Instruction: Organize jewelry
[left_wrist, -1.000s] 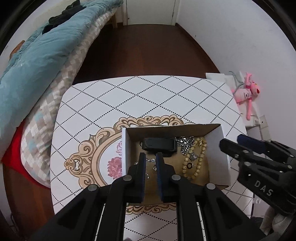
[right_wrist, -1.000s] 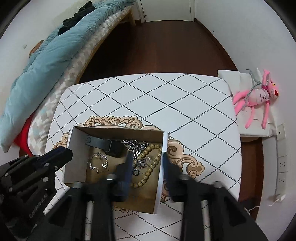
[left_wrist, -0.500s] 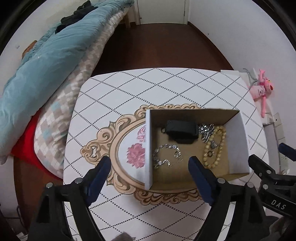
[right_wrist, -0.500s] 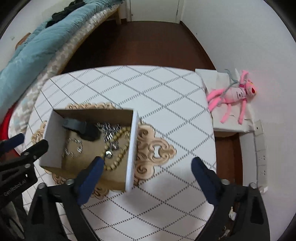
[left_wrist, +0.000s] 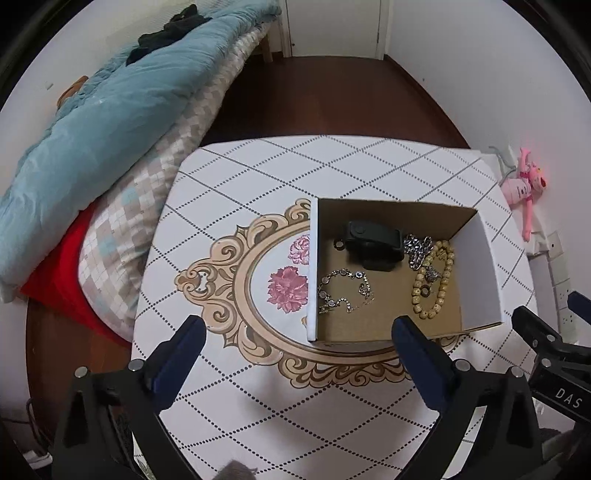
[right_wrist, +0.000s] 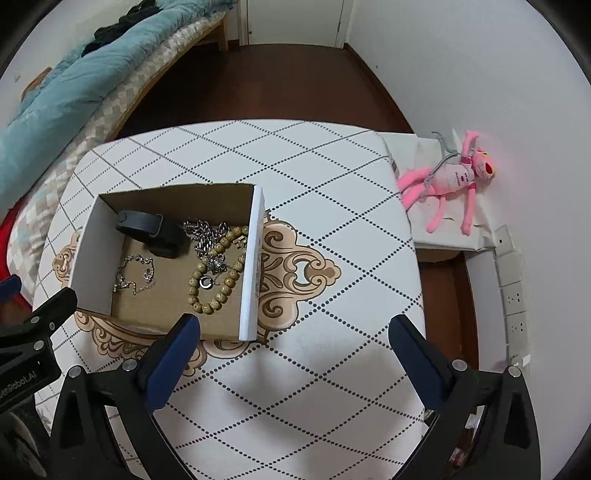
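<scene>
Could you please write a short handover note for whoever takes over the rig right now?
Left gripper: open, empty, above the table, near the box's front.
Right gripper: open, empty, right of the box.
In the cardboard box: black band, silver chain, bead bracelet, thin silver bracelet.
Done: no jewelry visible on the table outside the box.
Left: possibly tidying inside the box.

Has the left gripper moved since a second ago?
Yes. The left gripper has backed out of the box toward the table's near edge and opened wide; earlier its shut fingertips were inside, over the thin bracelet.
</scene>
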